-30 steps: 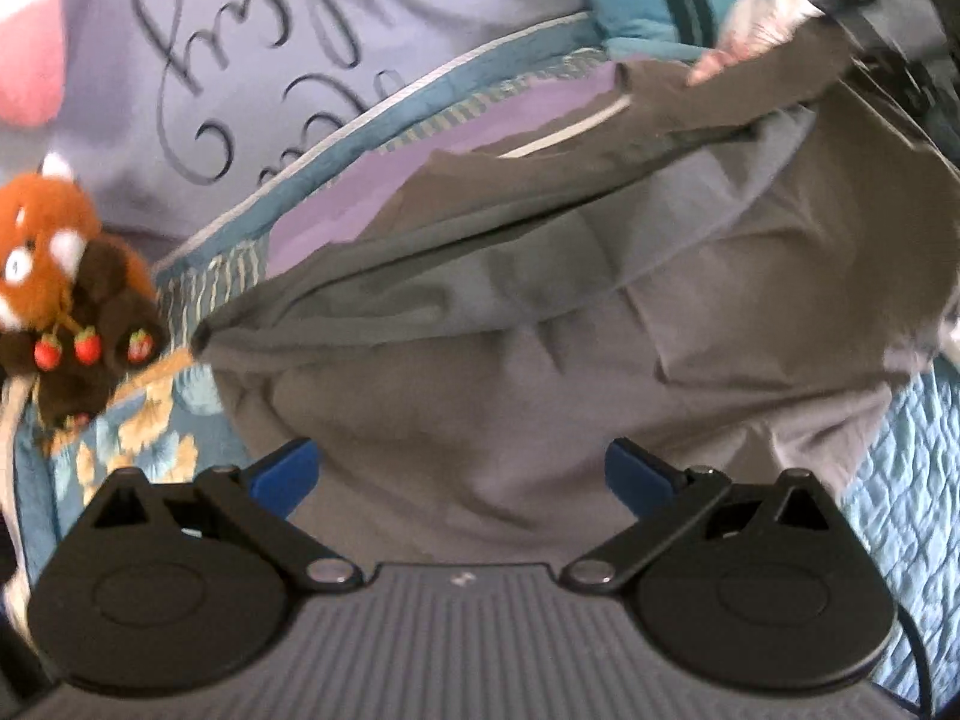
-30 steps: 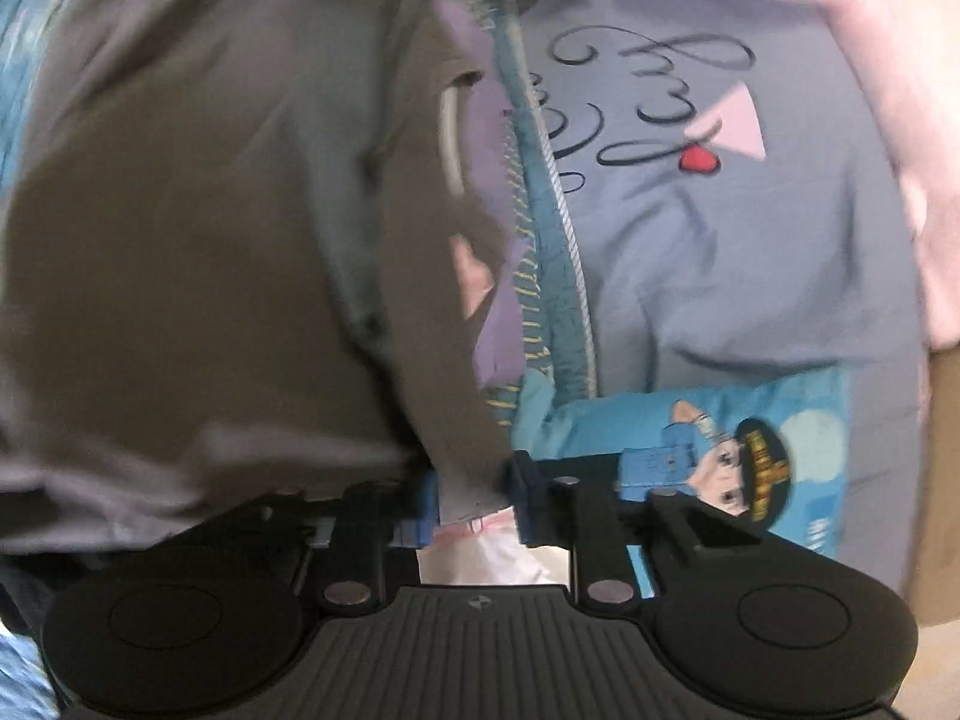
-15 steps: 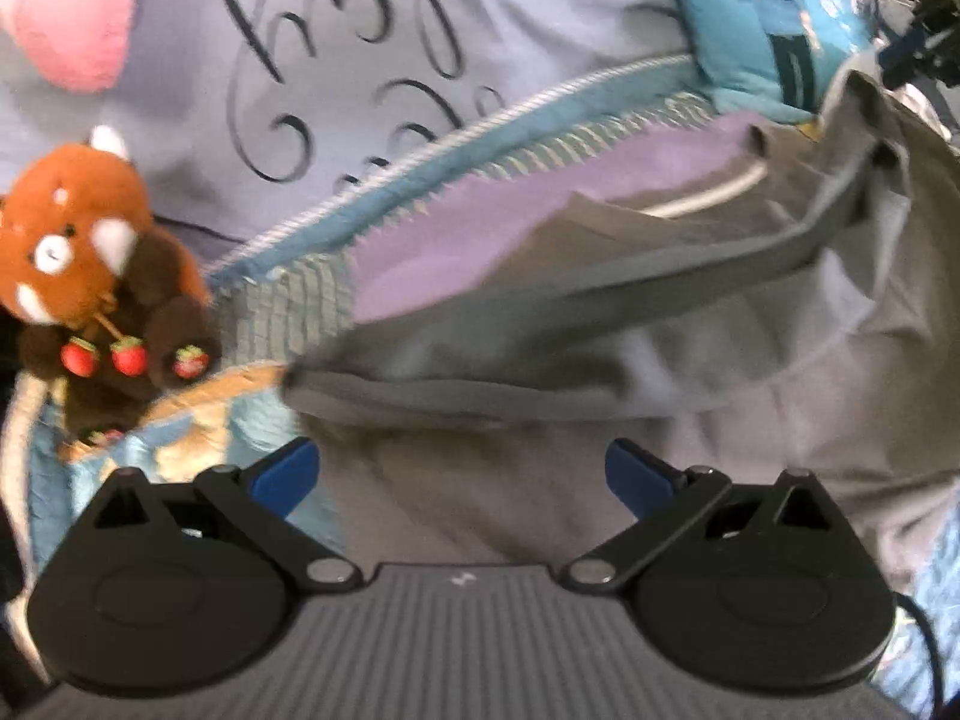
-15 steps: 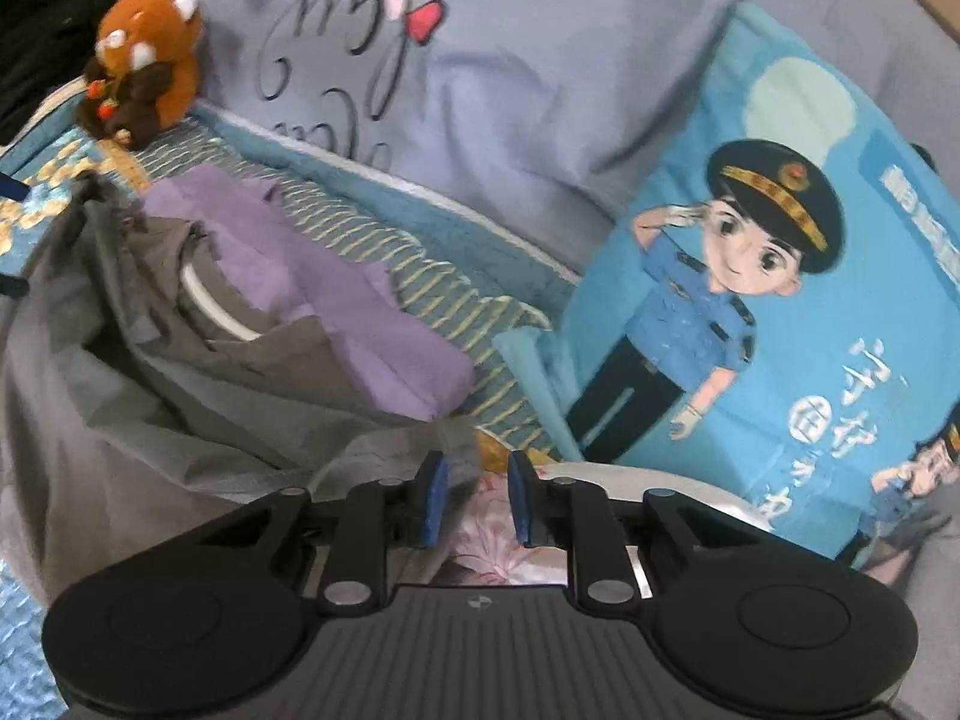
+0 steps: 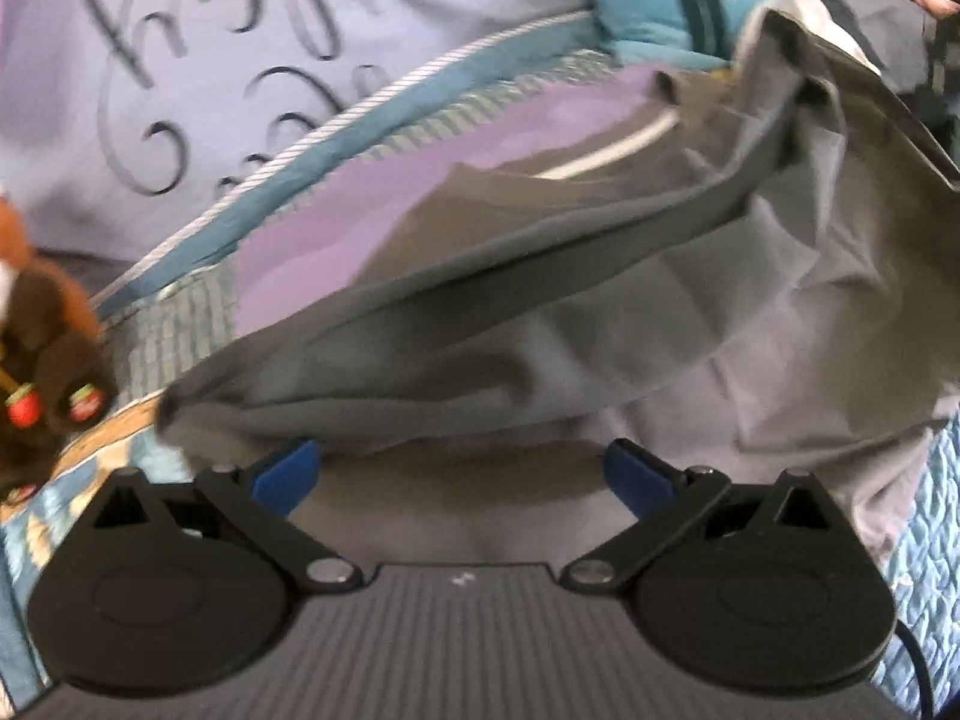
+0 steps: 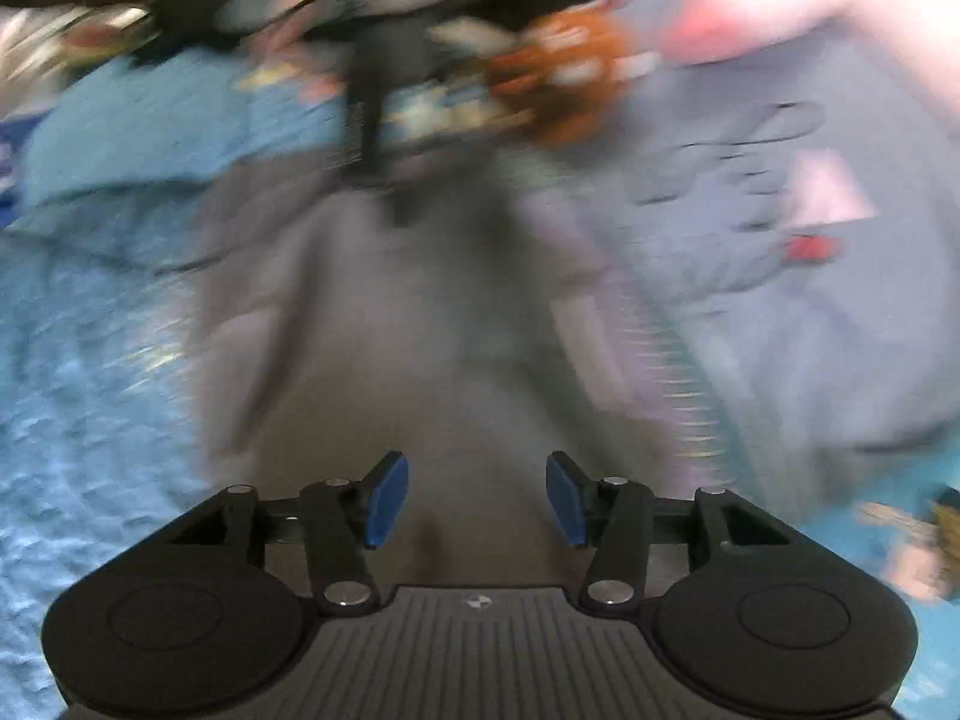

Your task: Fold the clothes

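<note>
A: Looking along the left claw (image 5: 459, 474), I see its blue pads spread wide with nothing between them, poised just over the near part of the rumpled grey cotton garment (image 5: 540, 324).

B: And the right claw (image 6: 477, 501)?

A: Released too; its pads stand apart with grey cloth beneath, none of it pinched. That view is badly smeared, so I can't say more about it.

B: Where does the garment lie?

A: On the bed, over the blue quilted bedspread (image 5: 927, 516), with a thick fold running across it and one end bunched high at the right. A lilac cloth (image 5: 360, 210) shows behind it, partly under it. The brown plush toy (image 5: 42, 348) sits clear at the left.

B: How far along, then?

A: One loose fold is there, but the heap is uneven; I'd judge it only partly folded.

B: What would make a clean fold?

A: Each claw should take a single edge, not several layers, at matching points. Draw the cloth taut so creases flatten, keep the lilac piece out of the grip, and lay the edges square.
</note>
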`<state>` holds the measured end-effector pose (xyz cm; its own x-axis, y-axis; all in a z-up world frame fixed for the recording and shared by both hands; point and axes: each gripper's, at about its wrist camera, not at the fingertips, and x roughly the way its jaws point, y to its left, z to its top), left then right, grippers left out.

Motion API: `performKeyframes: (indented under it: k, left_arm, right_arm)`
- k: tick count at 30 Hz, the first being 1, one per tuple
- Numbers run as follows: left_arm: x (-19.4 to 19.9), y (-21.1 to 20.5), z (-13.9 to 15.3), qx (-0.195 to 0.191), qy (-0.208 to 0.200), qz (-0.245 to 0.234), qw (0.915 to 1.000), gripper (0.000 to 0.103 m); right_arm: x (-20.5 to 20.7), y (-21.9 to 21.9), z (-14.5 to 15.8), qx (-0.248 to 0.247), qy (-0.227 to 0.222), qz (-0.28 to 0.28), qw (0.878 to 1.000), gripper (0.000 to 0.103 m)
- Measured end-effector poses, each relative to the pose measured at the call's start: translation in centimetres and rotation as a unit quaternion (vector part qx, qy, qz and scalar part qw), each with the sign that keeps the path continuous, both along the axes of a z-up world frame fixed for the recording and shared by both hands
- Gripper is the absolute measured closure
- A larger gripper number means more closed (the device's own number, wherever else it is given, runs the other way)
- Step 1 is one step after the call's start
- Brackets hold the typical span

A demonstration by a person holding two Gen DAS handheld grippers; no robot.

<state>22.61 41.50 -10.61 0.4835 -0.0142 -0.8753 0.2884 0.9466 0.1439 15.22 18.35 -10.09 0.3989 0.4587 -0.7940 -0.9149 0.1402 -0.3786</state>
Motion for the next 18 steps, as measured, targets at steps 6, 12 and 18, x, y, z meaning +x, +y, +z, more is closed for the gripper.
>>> performKeyframes:
  k: [6,12,18]
  left_arm:
    - [1.2,-0.9,-0.9,-0.002,0.011,-0.007,0.9999,0.000]
    - [2.9,0.3,0.1,-0.006,-0.024,0.034,0.9991,0.000]
    - [4.2,1.4,1.7,0.027,-0.061,0.075,0.9950,0.000]
  right_arm:
    - [3.4,2.1,-2.0,0.016,0.088,-0.064,0.994,0.053]
    - [7.0,1.1,-0.4,0.048,0.034,-0.136,0.989,0.048]
    - [7.1,0.8,-0.4,-0.005,-0.094,-0.101,0.990,0.040]
